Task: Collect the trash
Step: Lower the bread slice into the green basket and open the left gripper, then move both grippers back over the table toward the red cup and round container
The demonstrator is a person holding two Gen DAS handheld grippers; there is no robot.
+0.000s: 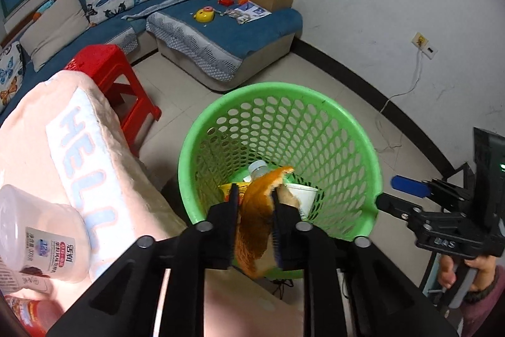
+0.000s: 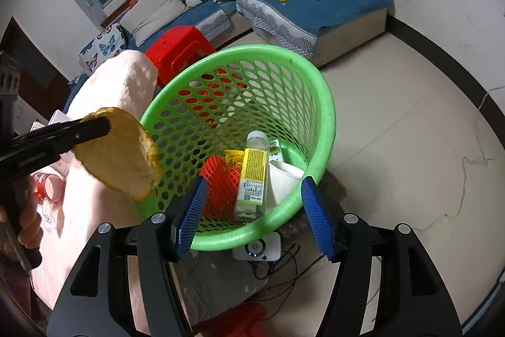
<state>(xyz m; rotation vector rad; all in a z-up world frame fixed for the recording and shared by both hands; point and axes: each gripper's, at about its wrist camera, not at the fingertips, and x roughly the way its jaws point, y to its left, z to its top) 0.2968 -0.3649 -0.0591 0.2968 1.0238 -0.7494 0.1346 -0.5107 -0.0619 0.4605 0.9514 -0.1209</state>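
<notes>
Two views: a pale tiled floor (image 2: pixel 394 128), white walls, a blue corner sofa (image 1: pixel 240 30) with butterfly cushions and a red plastic stool (image 1: pixel 107 68) are shown.
Surface: a pink fleece cloth (image 1: pixel 38 128) lettered "HELLO" is draped over it; a clear lidded cup (image 1: pixel 41 239) with a printed label is seen lying on the cloth.
Task's thing: an orange-yellow fruit peel (image 1: pixel 257 223), curved and flat, is held above the near rim of the basket.
Long axis: in the left wrist view it is run along the fingers, its far tip pointed toward the basket's inside.
Left gripper (image 1: pixel 254 195): its fingers are clamped on the peel.
Right gripper (image 2: pixel 254 204): its blue-padded fingers are spread apart with nothing between them, poised over the basket's near rim.
Container: a green perforated plastic basket (image 1: pixel 347 128) is stood on the floor beside the surface.
Contents: a clear plastic bottle (image 2: pixel 252 172) with a yellow label, lying down; a red foam fruit net (image 2: pixel 219 179); a yellow wrapper (image 2: pixel 234 158); a white paper cup (image 1: pixel 303 195).
</notes>
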